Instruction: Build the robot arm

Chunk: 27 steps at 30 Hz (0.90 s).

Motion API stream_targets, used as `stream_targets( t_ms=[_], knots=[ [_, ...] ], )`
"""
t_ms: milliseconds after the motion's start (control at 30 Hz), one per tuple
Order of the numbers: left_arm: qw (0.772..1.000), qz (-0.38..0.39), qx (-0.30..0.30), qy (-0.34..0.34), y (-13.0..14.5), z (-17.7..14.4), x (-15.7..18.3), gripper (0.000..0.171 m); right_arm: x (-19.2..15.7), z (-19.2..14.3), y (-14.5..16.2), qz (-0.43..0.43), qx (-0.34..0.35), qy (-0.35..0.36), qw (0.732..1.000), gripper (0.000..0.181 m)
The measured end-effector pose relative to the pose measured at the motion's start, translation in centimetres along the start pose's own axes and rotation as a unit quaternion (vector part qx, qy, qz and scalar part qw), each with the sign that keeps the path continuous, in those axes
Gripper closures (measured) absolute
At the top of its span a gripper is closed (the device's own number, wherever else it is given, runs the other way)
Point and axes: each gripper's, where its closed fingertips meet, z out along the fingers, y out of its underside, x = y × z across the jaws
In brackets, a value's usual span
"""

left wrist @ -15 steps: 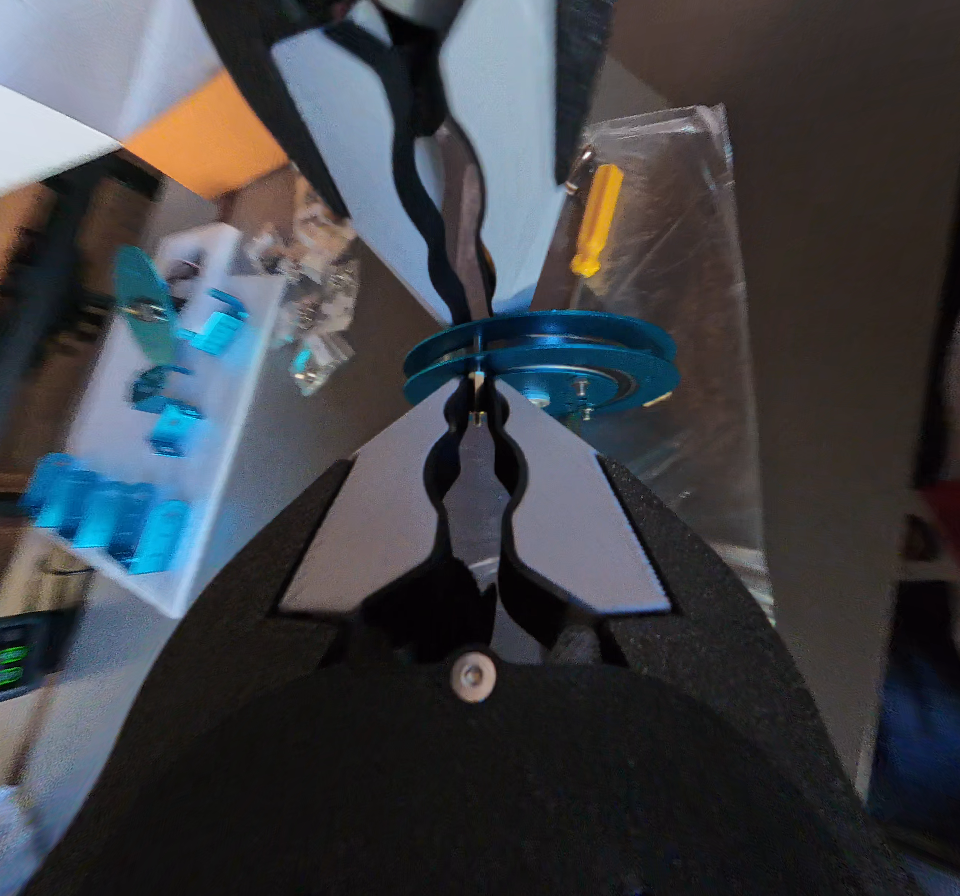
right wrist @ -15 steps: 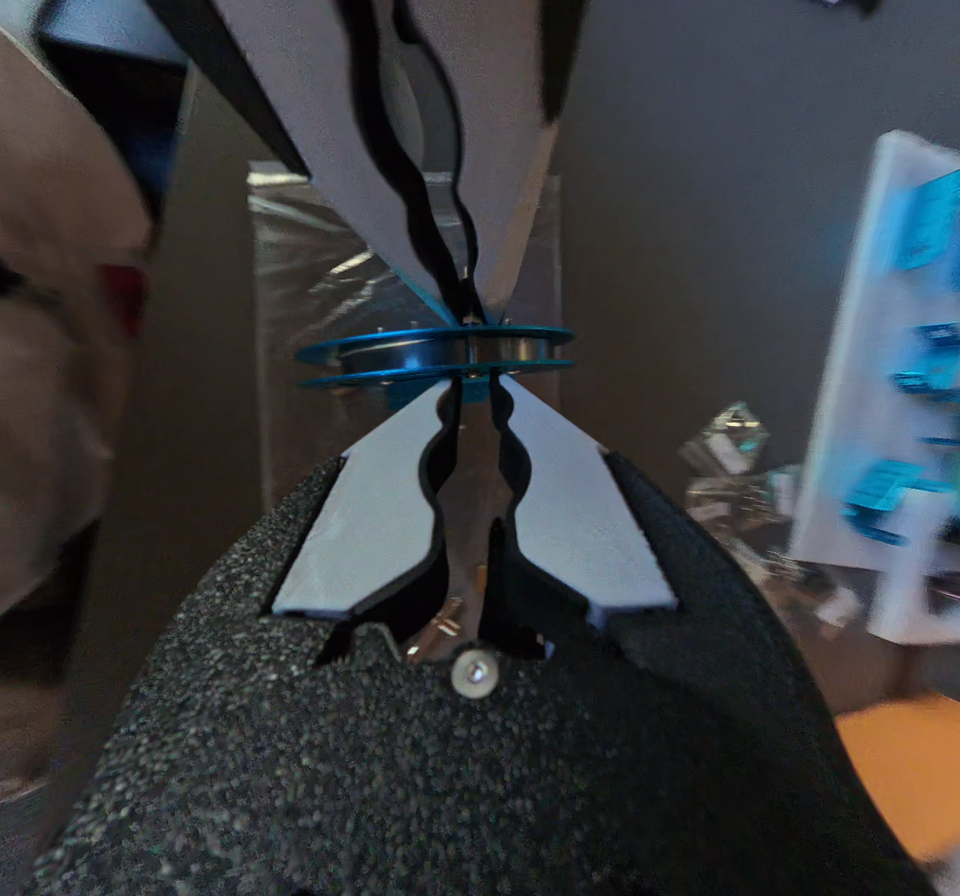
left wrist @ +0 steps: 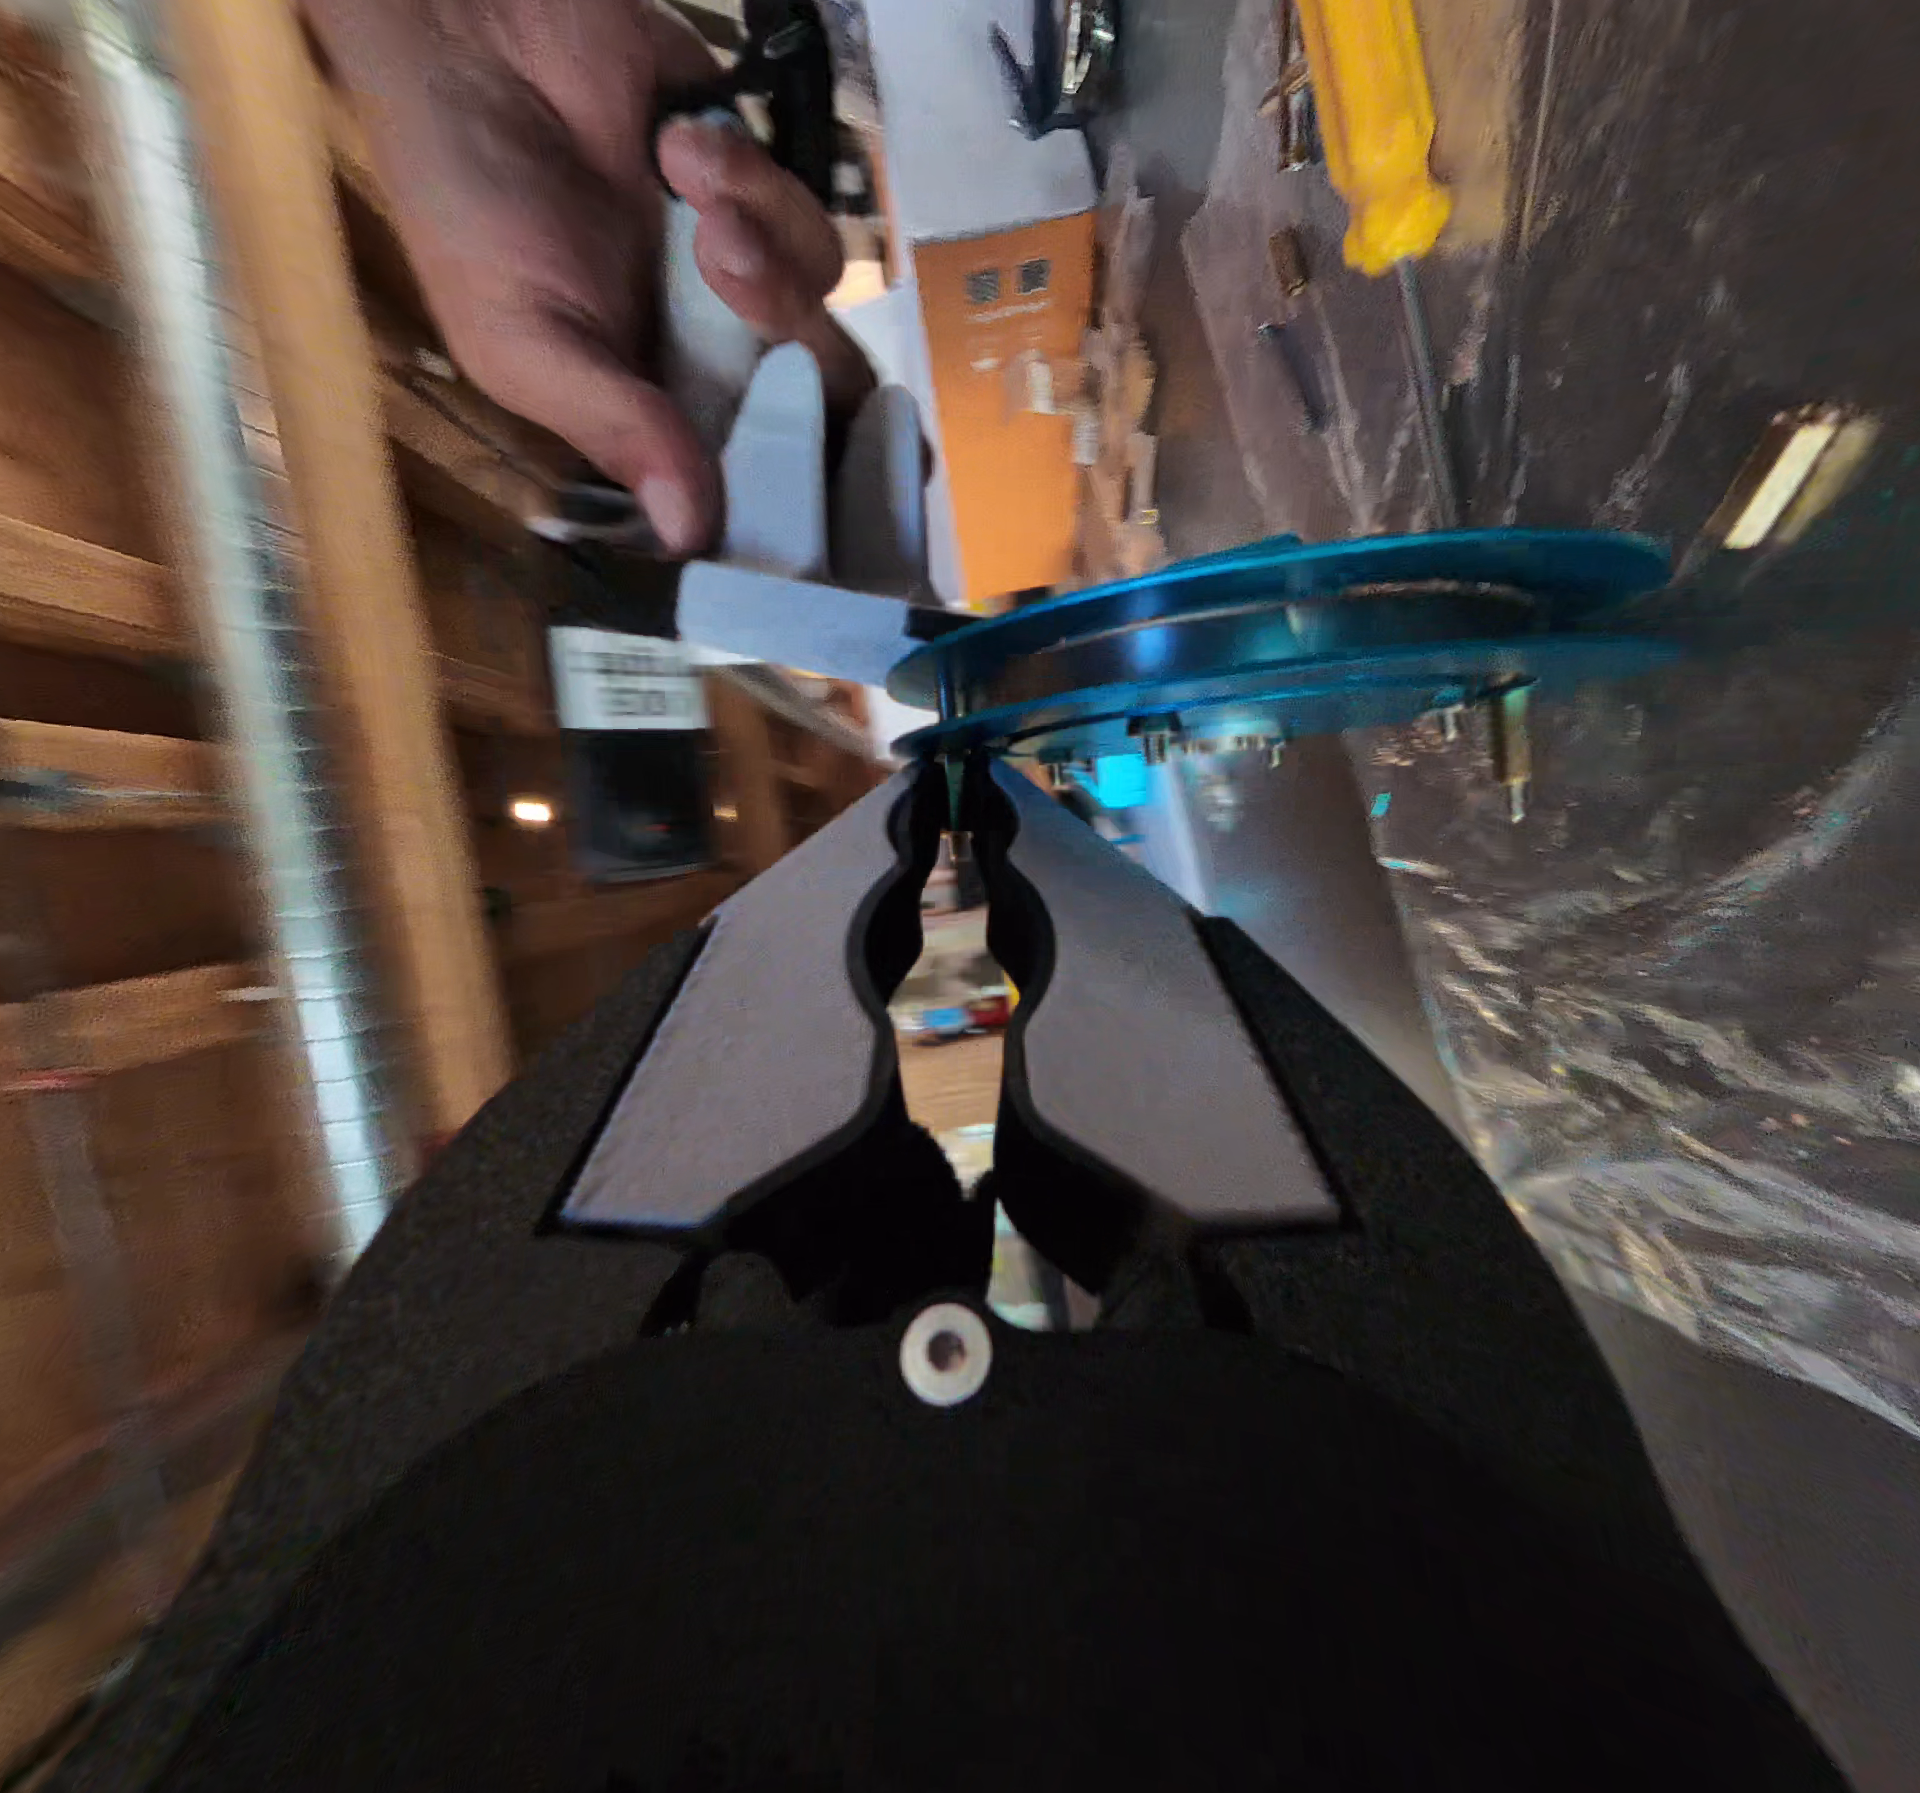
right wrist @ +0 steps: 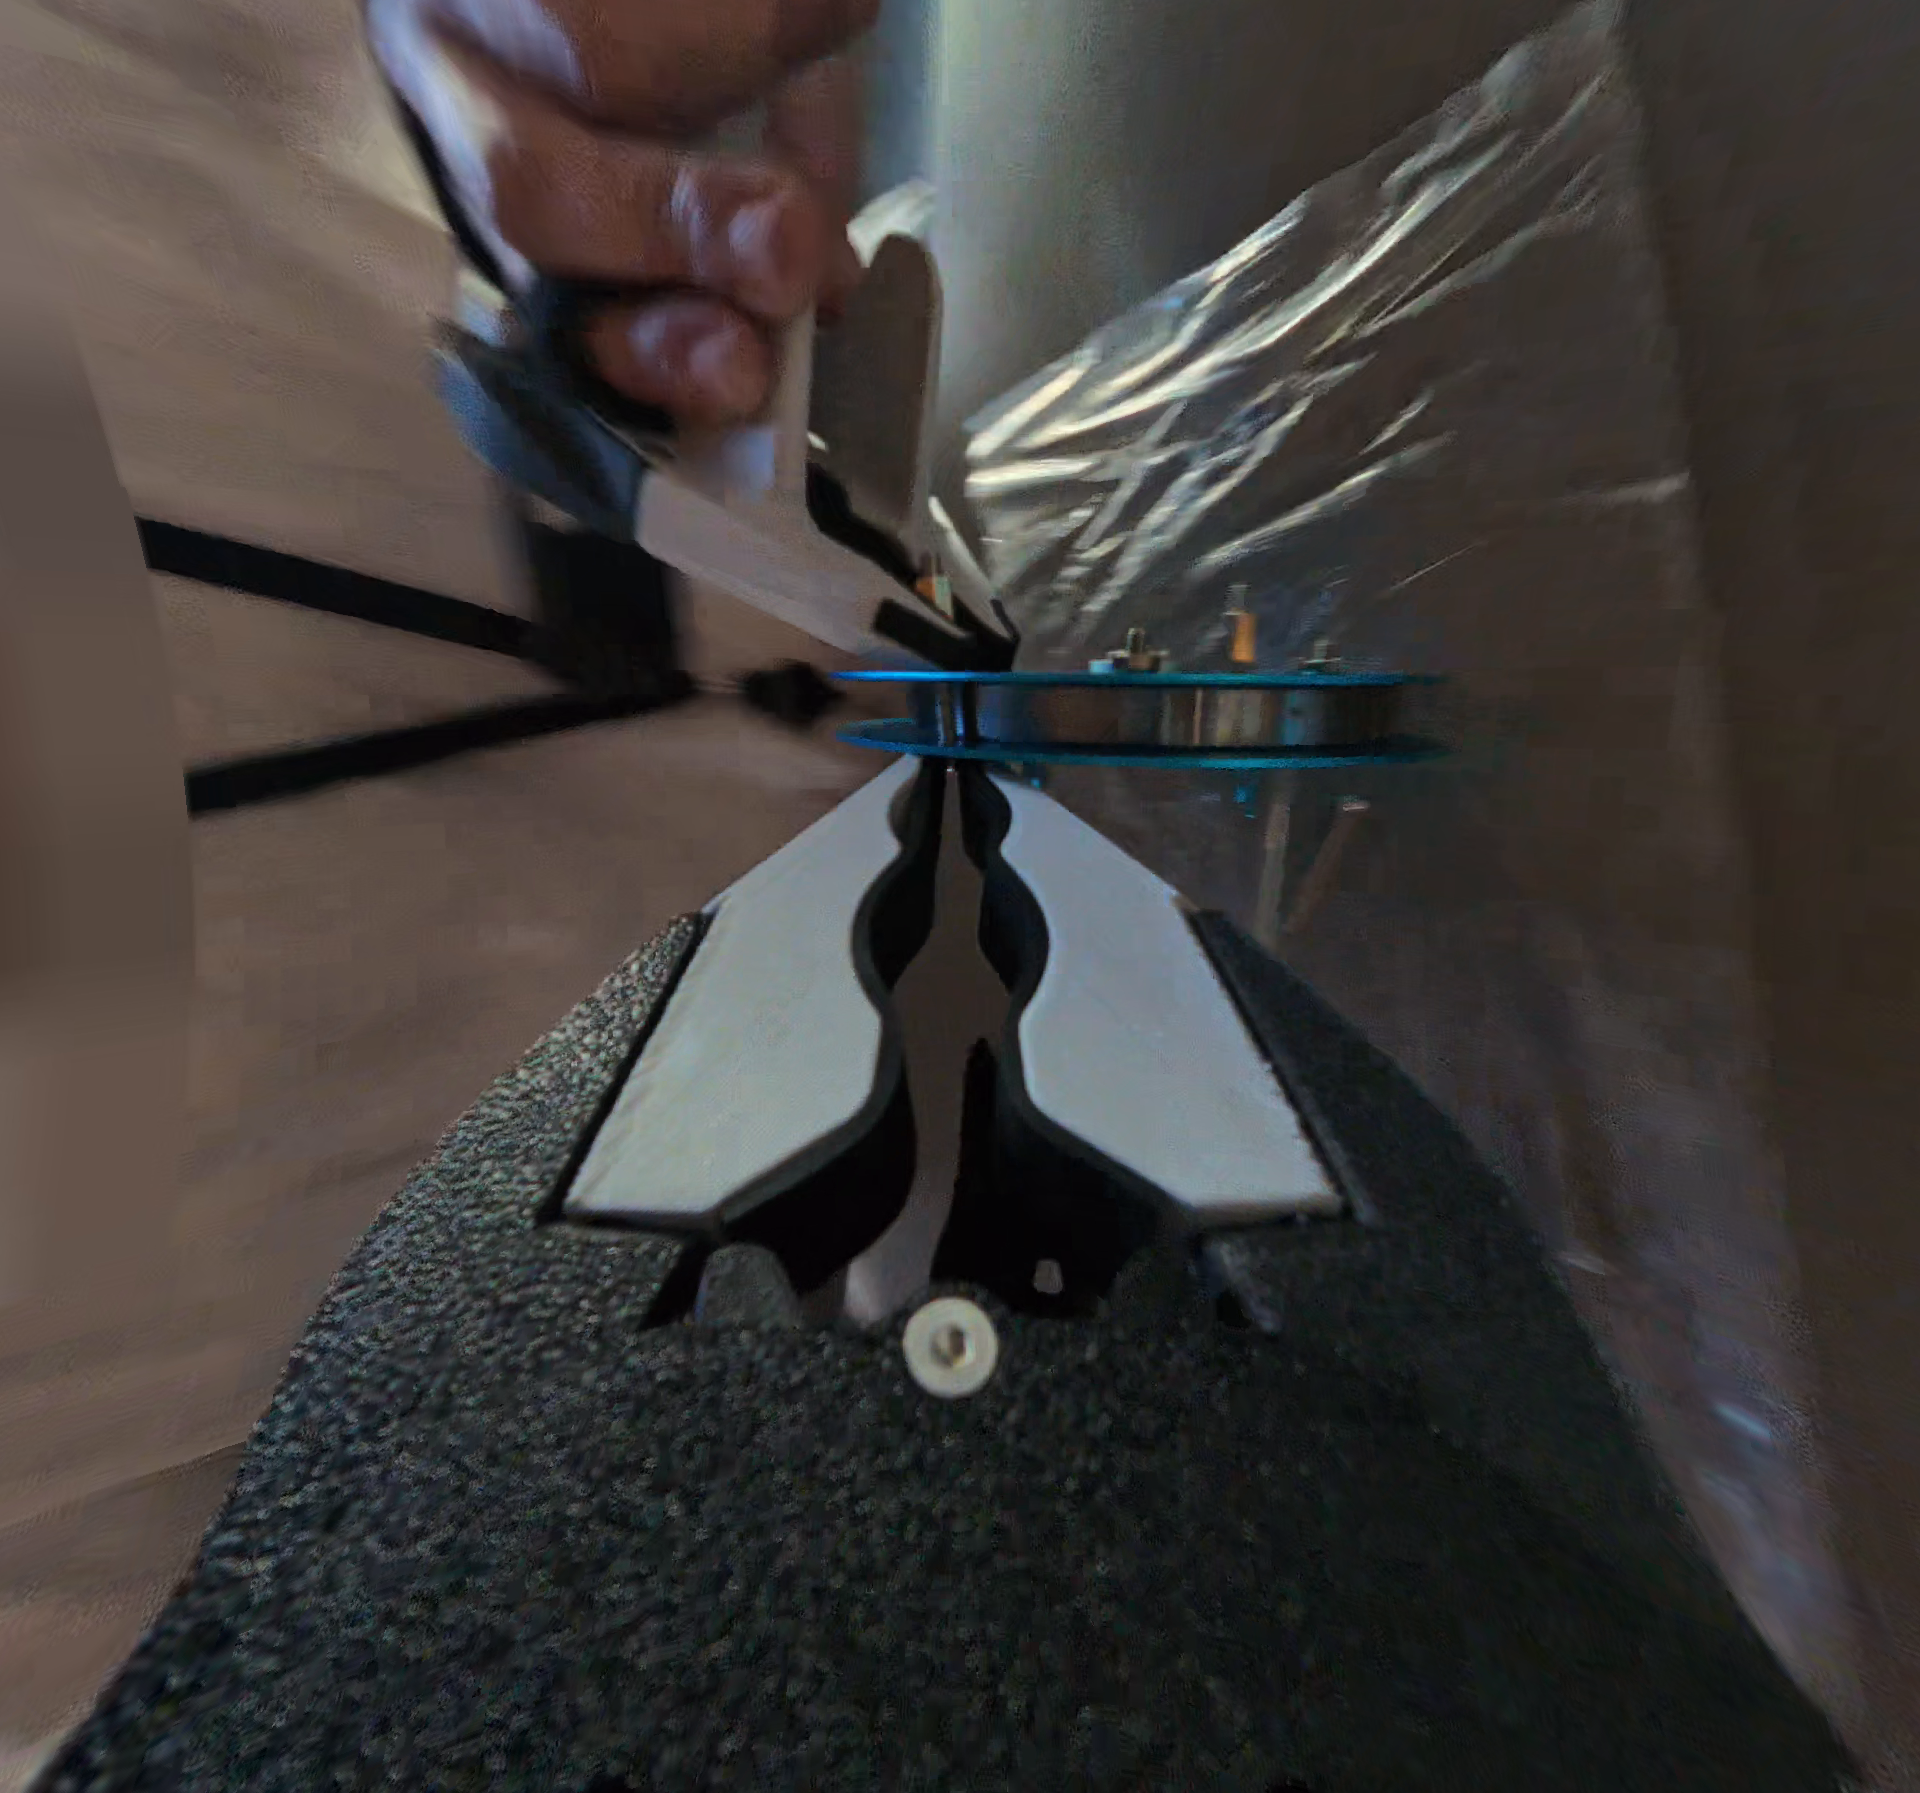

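Observation:
A blue double-disc assembly [left wrist: 1278, 626] with a metal ring between its discs and small brass standoffs is held in the air between both grippers. My left gripper [left wrist: 951, 793] is shut on a brass standoff [left wrist: 956, 834] under the lower disc's rim. My right gripper [right wrist: 951, 779] is shut at the rim of the same assembly [right wrist: 1143, 717], on the opposite face. In the left wrist view the right gripper [left wrist: 904, 637] comes in from the left, held by a hand [left wrist: 540, 185]. In the right wrist view the left gripper [right wrist: 971, 637] comes from the upper left.
A clear plastic bag [left wrist: 1662, 1016] lies on the grey table behind the assembly; it also shows in the right wrist view [right wrist: 1351, 393]. A yellow-handled screwdriver [left wrist: 1361, 81] lies on it. An orange box [left wrist: 1008, 393] and wooden shelving [left wrist: 156, 600] are farther off. The grippers are tip to tip, or close to it.
Both grippers and the disc assembly have swung round together, so the background has turned. The white tray of blue parts has left view and the hands now show. Both grippers stay shut.

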Motion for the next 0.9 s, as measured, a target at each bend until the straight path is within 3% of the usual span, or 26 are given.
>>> stream_targets(
  t_ms=[67, 100, 167, 267, 333, 433, 567, 633, 800, 833, 900],
  knots=[
    [0.999, 0.014, -0.005, -0.028, 0.1, 0.2, -0.1, 0.170, -0.3, -0.2, -0.2, 0.092, 0.025, -0.110, 0.989, 0.181],
    [1.000, -0.001, -0.002, -0.023, 0.1, 0.2, -0.1, 0.169, -0.4, -0.2, -0.1, 0.097, 0.025, -0.133, 0.986, 0.180],
    [0.999, -0.051, -0.010, 0.009, 0.7, 0.5, 0.1, 0.168, 0.0, -0.4, -0.5, 0.072, 0.040, -0.102, 0.991, 0.179],
    [0.978, -0.184, 0.008, 0.101, 0.6, 0.4, 0.5, 0.168, 0.4, -0.3, -0.1, -0.037, 0.034, 0.022, 0.998, 0.171],
    [0.949, -0.266, 0.012, 0.168, 0.9, 0.4, 0.8, 0.167, 0.7, -0.5, 0.6, -0.103, 0.023, 0.110, 0.988, 0.161],
    [0.903, -0.355, 0.015, 0.242, 1.6, 0.3, 1.1, 0.167, -0.2, -1.0, 0.3, -0.188, 0.090, 0.179, 0.961, 0.142],
    [0.840, -0.437, -0.005, 0.323, 2.0, 0.2, 1.4, 0.167, -0.6, -1.4, -0.5, -0.167, 0.206, 0.258, 0.929, 0.118],
    [0.806, -0.476, -0.017, 0.351, 2.3, 0.5, 1.5, 0.167, -0.6, -0.8, -1.2, -0.164, 0.268, 0.315, 0.896, 0.116],
    [0.677, -0.590, -0.016, 0.441, 2.1, 1.5, 1.5, 0.167, 2.3, -0.3, -2.2, -0.132, 0.333, 0.495, 0.792, 0.124],
    [0.661, -0.599, -0.016, 0.452, 2.0, 1.7, 1.5, 0.167, 3.2, -0.4, -2.3, -0.117, 0.329, 0.518, 0.781, 0.125],
    [0.652, -0.606, -0.021, 0.455, 2.3, 2.2, 1.6, 0.167, 3.3, -1.1, -2.5, -0.097, 0.357, 0.524, 0.767, 0.145]
  ],
)
